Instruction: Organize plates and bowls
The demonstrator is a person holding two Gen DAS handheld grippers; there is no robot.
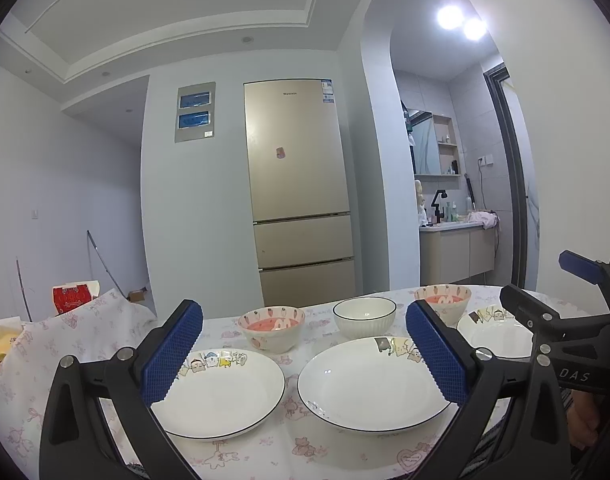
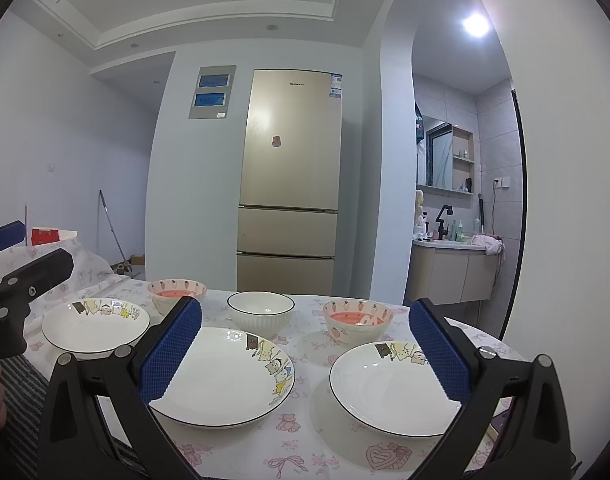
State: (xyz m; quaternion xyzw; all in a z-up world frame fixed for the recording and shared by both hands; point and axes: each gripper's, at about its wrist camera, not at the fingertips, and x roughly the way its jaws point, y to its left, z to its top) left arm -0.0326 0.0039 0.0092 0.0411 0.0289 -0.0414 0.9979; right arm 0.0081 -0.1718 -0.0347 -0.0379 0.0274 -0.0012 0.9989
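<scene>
Your left gripper (image 1: pixel 305 356) and right gripper (image 2: pixel 307 354) both spread wide, empty, three cartoon-rimmed white plates (image 2: pixel 225 380) nearer you than the ribbed white bowl (image 2: pixel 261 314), two carrot-patterned bowls (image 2: pixel 357 320) flanking it

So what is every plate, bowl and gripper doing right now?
Left plate: flat on the table, empty.
Middle plate: flat, empty, apart from the others.
Right plate: flat, empty.
White bowl: upright, empty.
Left carrot bowl: upright, not stacked.
Right carrot bowl: upright, not stacked.
Left gripper: jaws open, holding nothing.
Right gripper: jaws open, holding nothing.
Fridge: doors closed.
</scene>
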